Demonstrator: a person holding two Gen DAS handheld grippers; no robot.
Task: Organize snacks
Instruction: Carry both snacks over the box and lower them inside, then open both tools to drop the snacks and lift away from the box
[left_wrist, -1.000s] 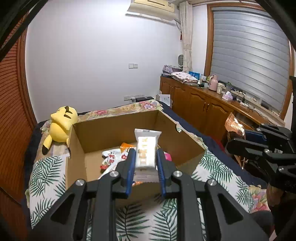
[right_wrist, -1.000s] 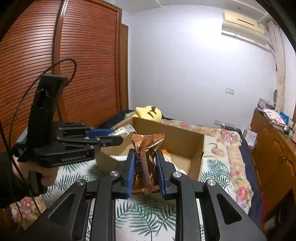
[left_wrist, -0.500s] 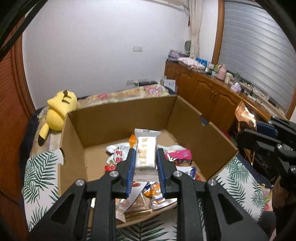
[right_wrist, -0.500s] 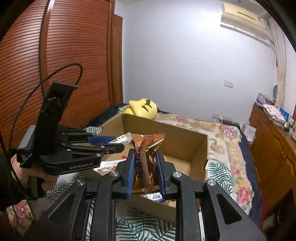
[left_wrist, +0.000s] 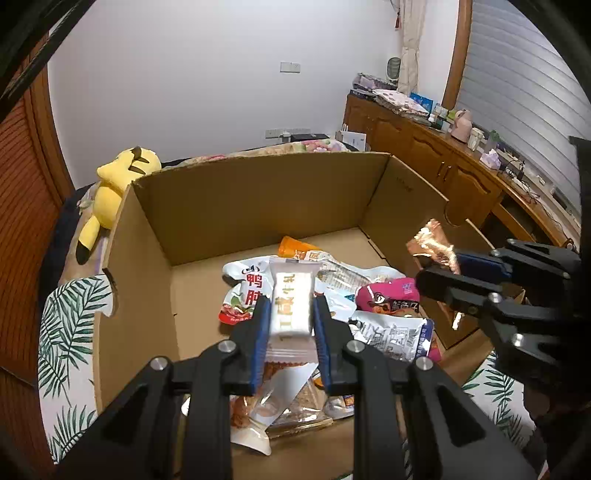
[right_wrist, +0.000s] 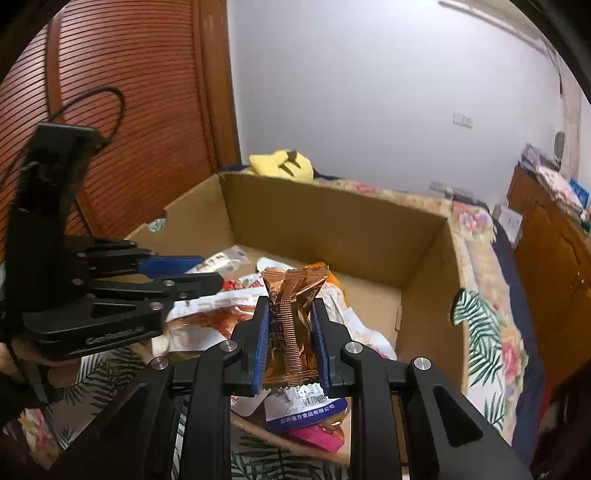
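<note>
My left gripper (left_wrist: 290, 325) is shut on a white snack bar packet (left_wrist: 292, 301) and holds it above the open cardboard box (left_wrist: 258, 199). My right gripper (right_wrist: 290, 339) is shut on a copper foil snack packet (right_wrist: 291, 295), also over the box (right_wrist: 332, 225). Several snack bags (left_wrist: 388, 332) lie on the box floor. The right gripper shows at the right of the left wrist view (left_wrist: 458, 269), and the left gripper at the left of the right wrist view (right_wrist: 184, 273).
The box sits on a bed with a leaf-print cover (left_wrist: 66, 325). A yellow plush toy (left_wrist: 114, 184) lies behind the box. A wooden sideboard (left_wrist: 443, 155) with clutter stands at the right, and a slatted wooden door (right_wrist: 129, 110) at the left.
Both grippers have moved forward and down over the box with their packets held. The box now fills more of both views.
</note>
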